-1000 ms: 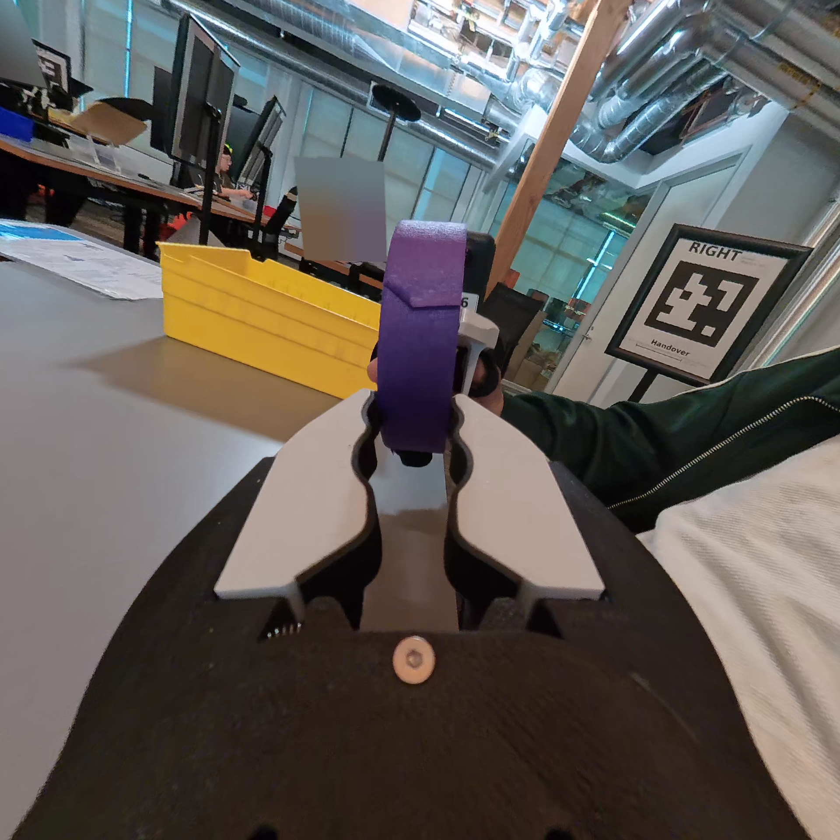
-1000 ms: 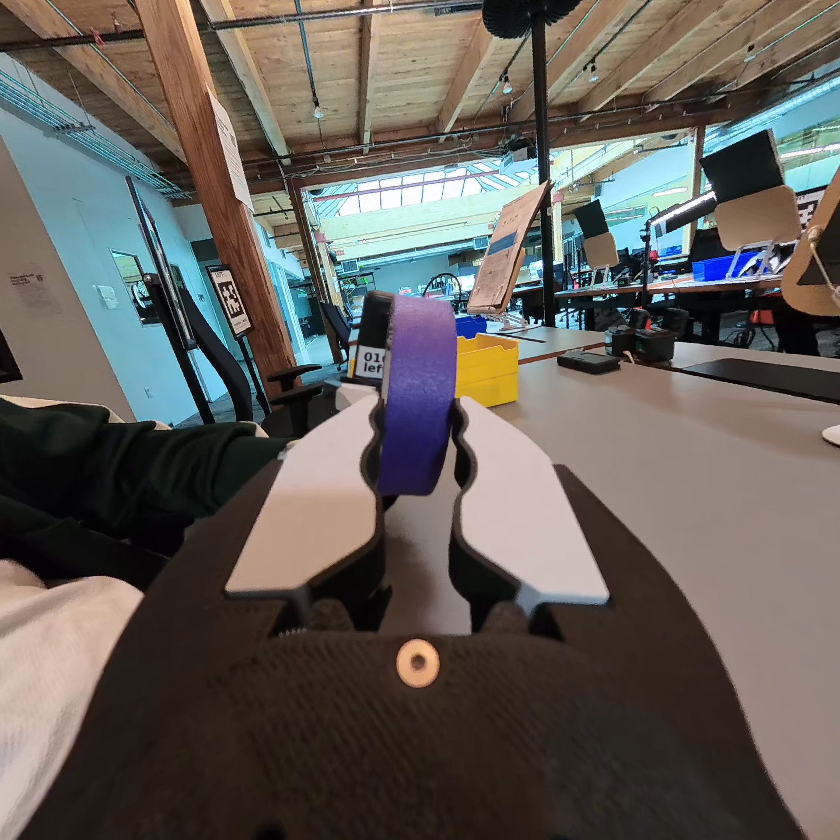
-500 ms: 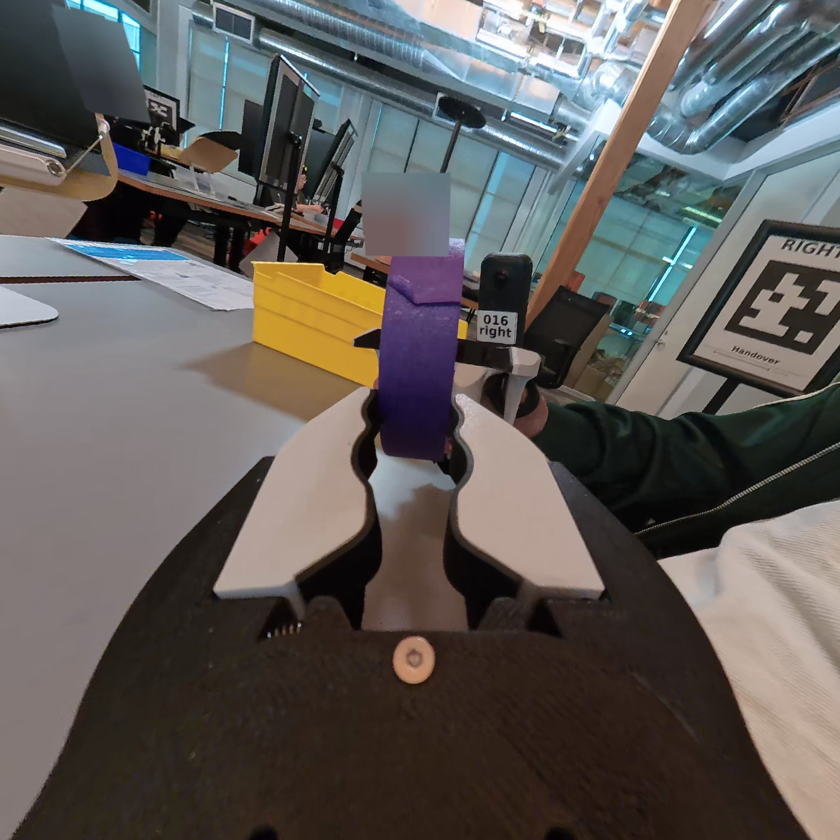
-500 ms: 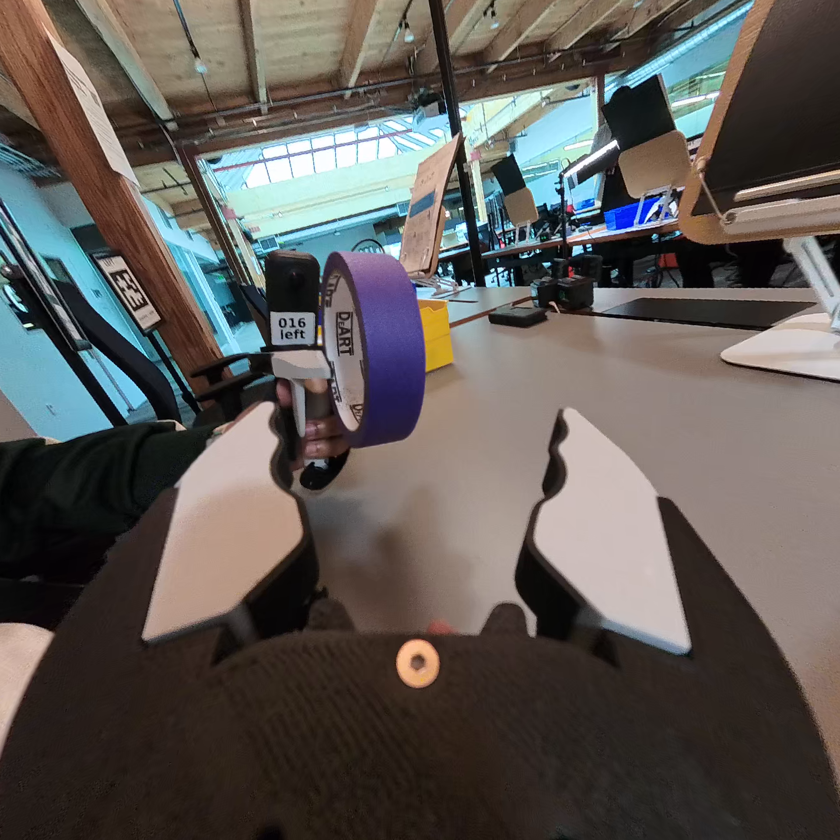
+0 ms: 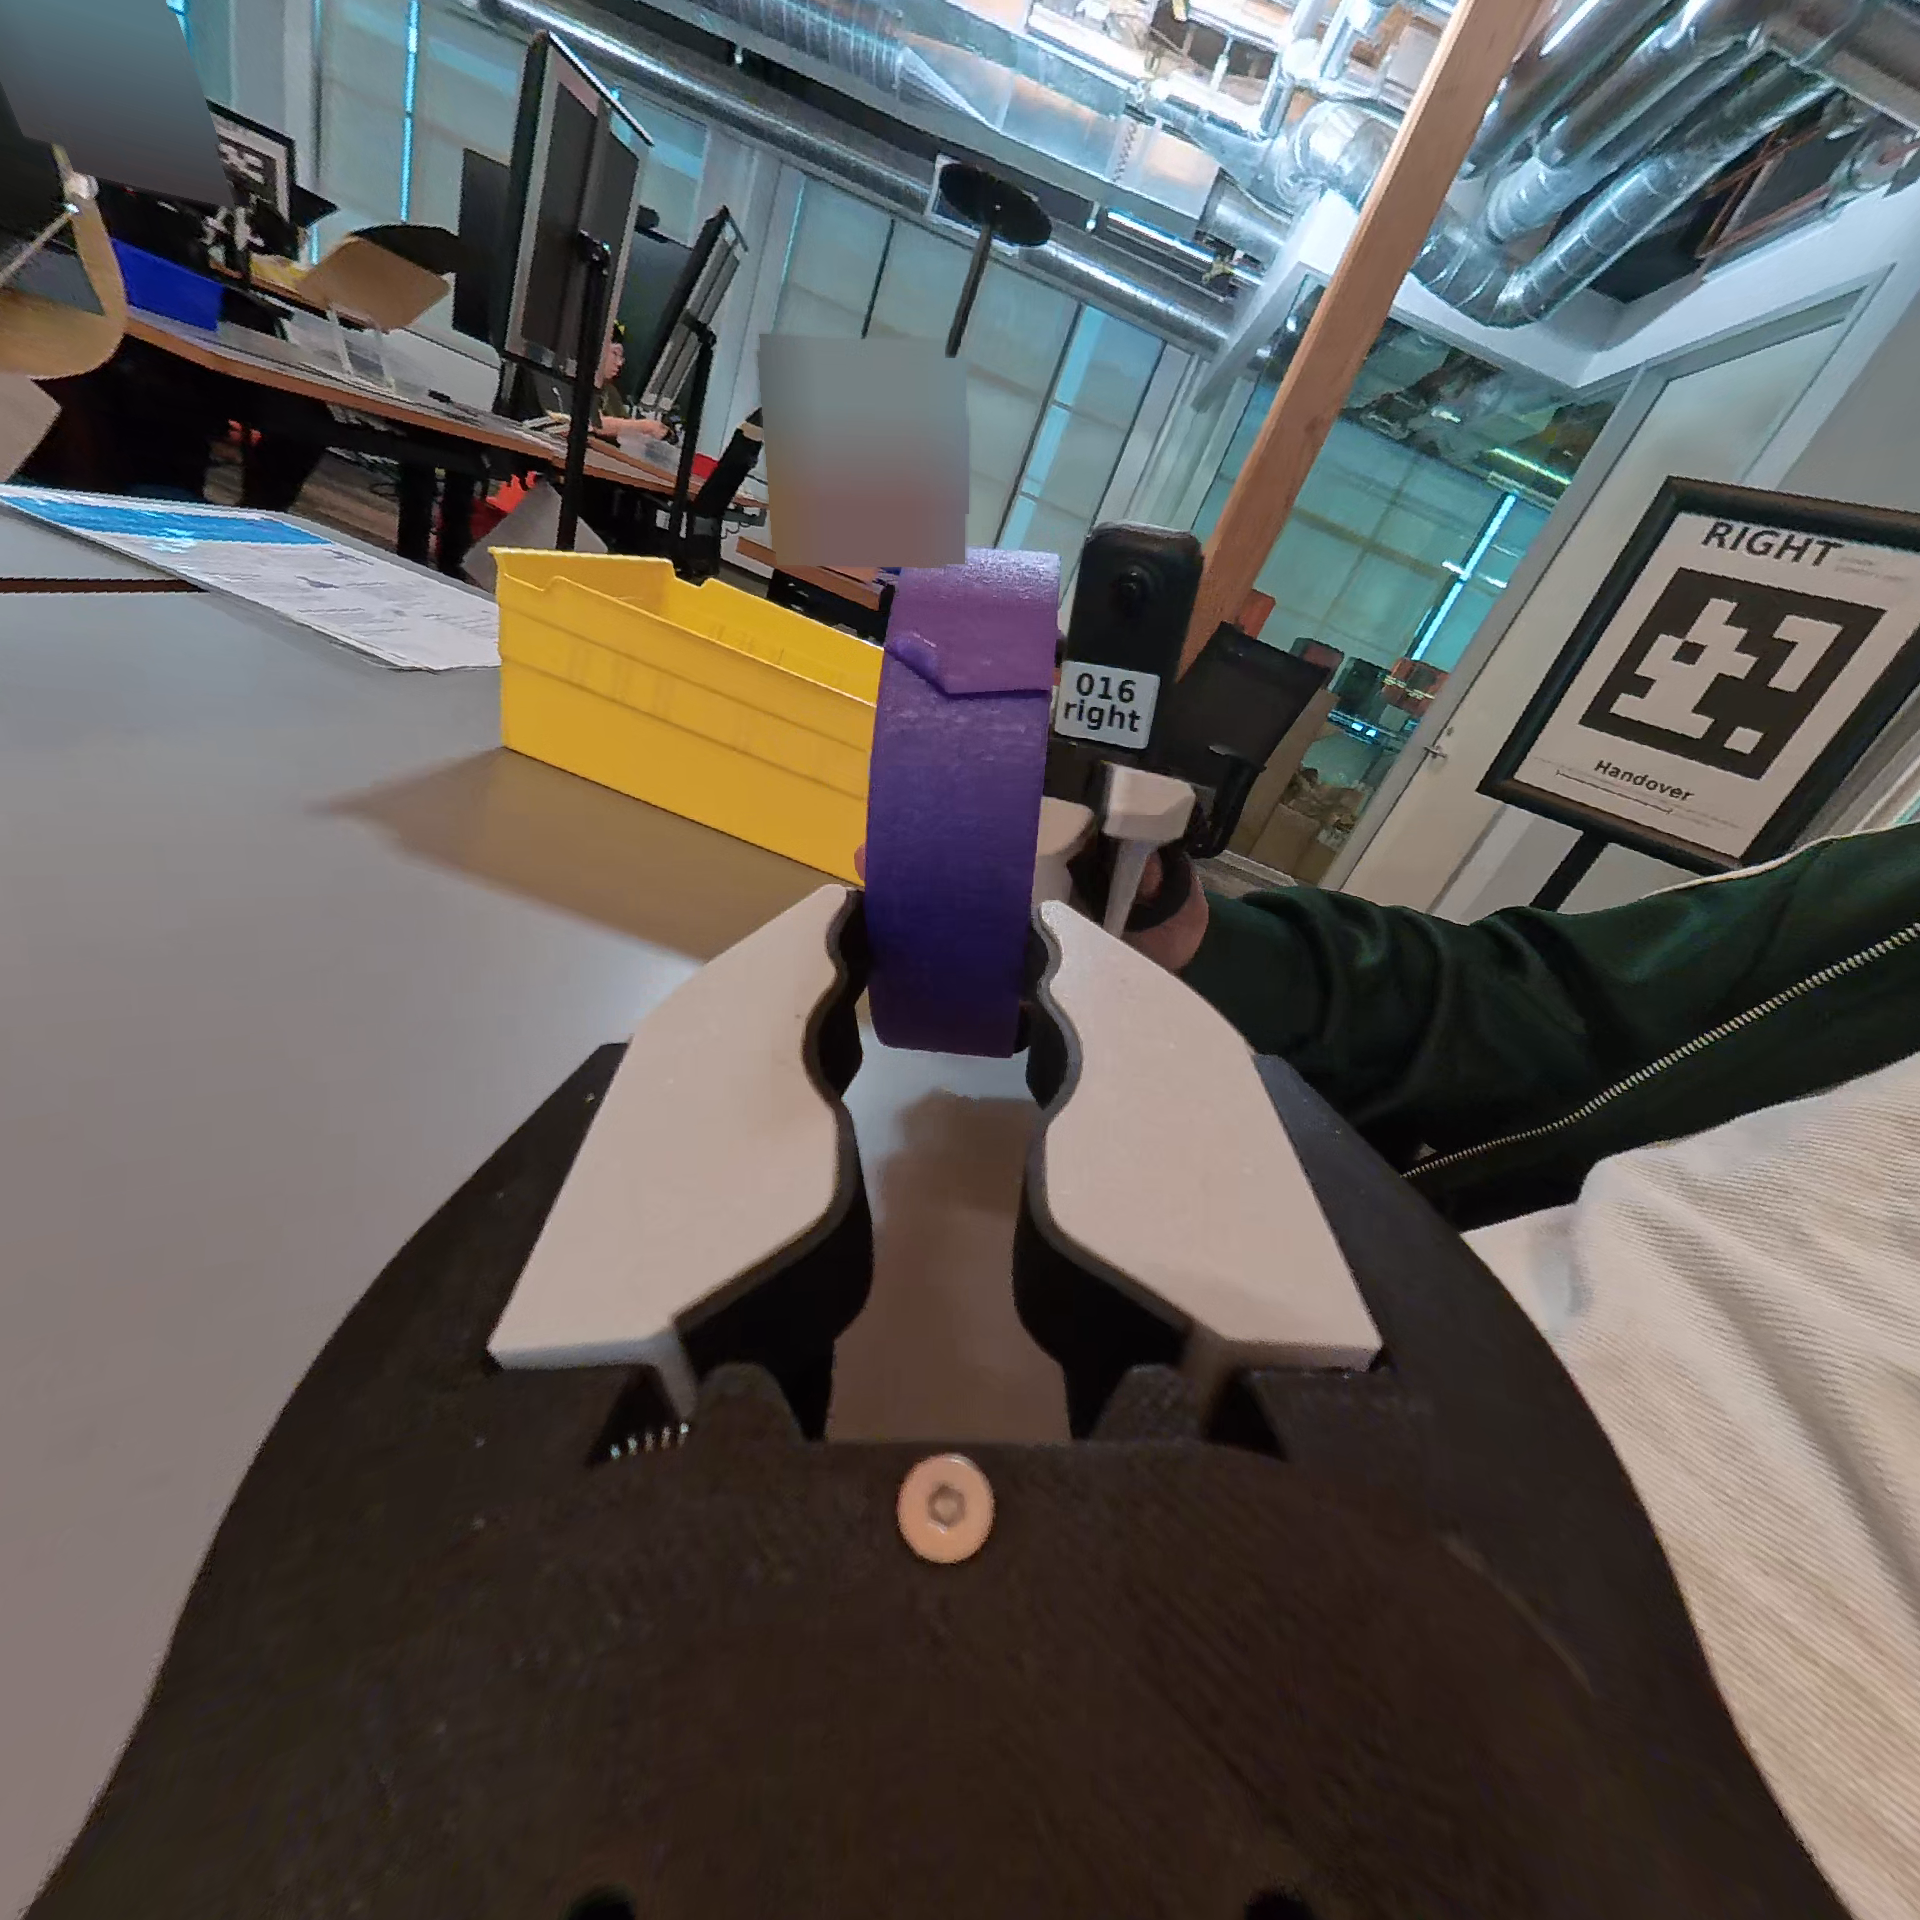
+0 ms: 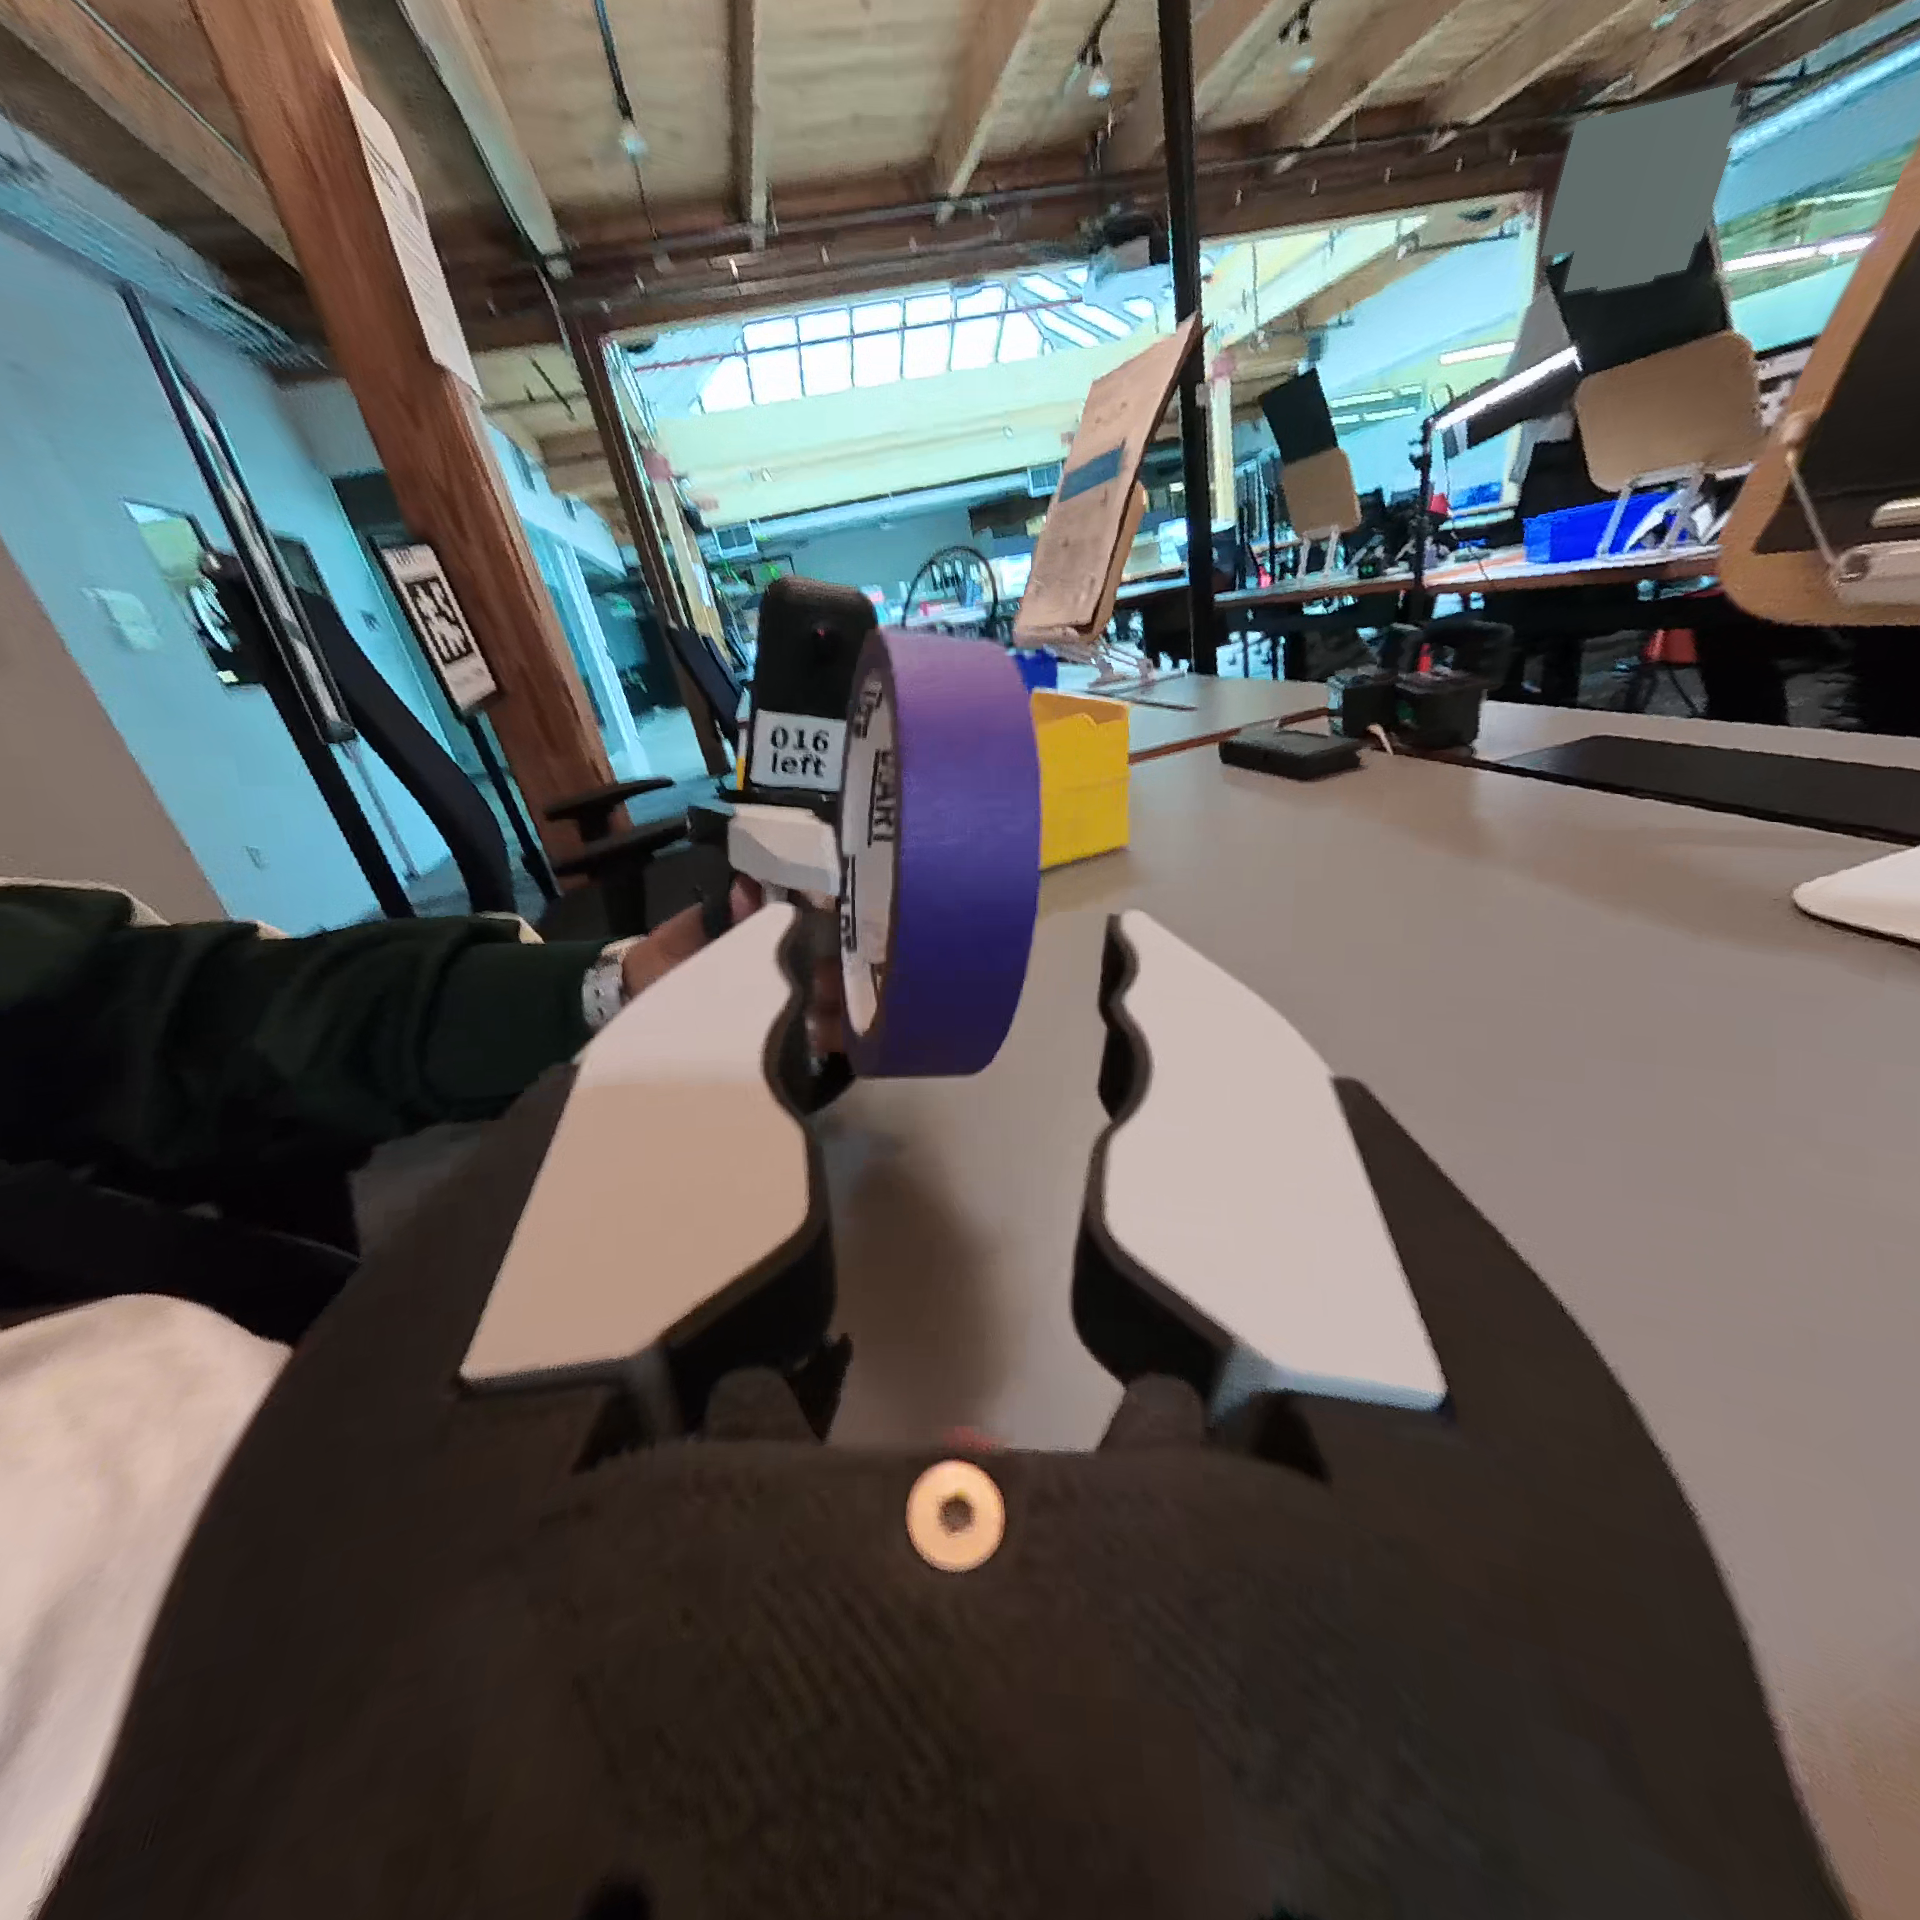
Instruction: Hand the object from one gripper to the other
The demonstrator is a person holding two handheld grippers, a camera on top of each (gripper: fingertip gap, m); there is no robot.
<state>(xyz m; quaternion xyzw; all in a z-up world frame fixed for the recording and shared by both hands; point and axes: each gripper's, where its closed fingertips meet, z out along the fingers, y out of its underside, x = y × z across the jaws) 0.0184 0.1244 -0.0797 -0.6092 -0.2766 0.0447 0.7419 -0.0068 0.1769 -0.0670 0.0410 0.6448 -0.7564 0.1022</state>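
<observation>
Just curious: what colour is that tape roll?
Purple, with a white inner core; the tape roll shows best in the right wrist view.

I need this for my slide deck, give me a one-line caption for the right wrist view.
Right gripper open beside the purple tape roll, held by the left gripper.

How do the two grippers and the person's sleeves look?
Both the left gripper and the right gripper have pale grey fingers with wavy inner edges on a rounded black textured body with one silver screw. Each carries a black camera with a white label. The sleeves are dark green, with a zip.
</observation>
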